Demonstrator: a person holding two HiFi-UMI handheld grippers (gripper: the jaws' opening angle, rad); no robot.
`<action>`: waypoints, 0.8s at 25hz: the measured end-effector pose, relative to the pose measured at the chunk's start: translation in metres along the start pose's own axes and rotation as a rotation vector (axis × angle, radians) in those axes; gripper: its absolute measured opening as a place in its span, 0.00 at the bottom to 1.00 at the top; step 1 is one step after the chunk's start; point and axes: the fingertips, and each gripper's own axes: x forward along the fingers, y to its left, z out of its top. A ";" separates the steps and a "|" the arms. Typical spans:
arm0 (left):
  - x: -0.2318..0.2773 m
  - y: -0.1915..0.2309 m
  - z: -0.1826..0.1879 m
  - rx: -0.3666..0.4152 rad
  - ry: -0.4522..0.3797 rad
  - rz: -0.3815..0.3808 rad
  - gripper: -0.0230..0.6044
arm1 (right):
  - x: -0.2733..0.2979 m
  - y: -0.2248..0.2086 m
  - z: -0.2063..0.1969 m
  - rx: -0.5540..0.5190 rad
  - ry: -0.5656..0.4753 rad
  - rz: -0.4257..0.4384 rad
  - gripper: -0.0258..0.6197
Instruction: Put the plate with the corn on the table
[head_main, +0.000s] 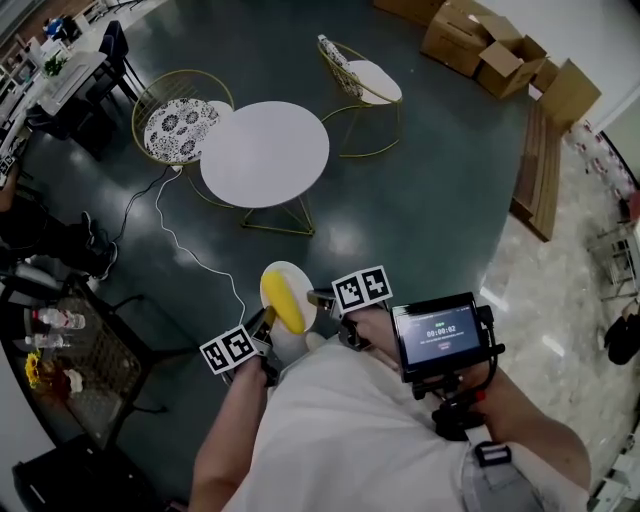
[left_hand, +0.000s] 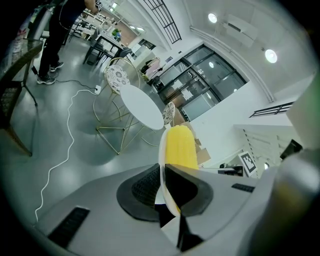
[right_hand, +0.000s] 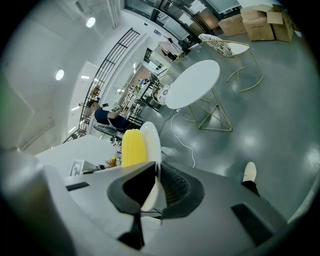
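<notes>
A small white plate (head_main: 296, 285) with a yellow corn cob (head_main: 282, 297) on it is held in the air in front of the person, well short of the round white table (head_main: 265, 153). My left gripper (head_main: 262, 335) is shut on the plate's left rim (left_hand: 162, 165); the corn (left_hand: 180, 148) lies just beyond its jaws. My right gripper (head_main: 325, 300) is shut on the opposite rim of the plate (right_hand: 151, 145), with the corn (right_hand: 133, 146) beside it. The table (left_hand: 141, 106) (right_hand: 194, 83) shows ahead in both gripper views.
Two gold wire chairs (head_main: 178, 112) (head_main: 360, 82) stand by the table. A white cable (head_main: 190, 250) runs across the dark floor. Cardboard boxes (head_main: 490, 50) sit at the far right, a dark mesh table (head_main: 70, 355) at the near left. A monitor (head_main: 438, 333) is mounted near the right gripper.
</notes>
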 end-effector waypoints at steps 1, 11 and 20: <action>-0.001 0.000 0.000 -0.001 -0.003 0.002 0.10 | 0.000 0.000 0.000 -0.002 0.003 0.001 0.10; 0.001 0.003 -0.001 -0.021 -0.004 0.019 0.10 | 0.003 -0.002 0.001 -0.010 0.037 0.003 0.10; 0.008 -0.001 0.001 -0.027 -0.002 0.023 0.10 | 0.001 -0.006 0.007 -0.012 0.053 0.000 0.10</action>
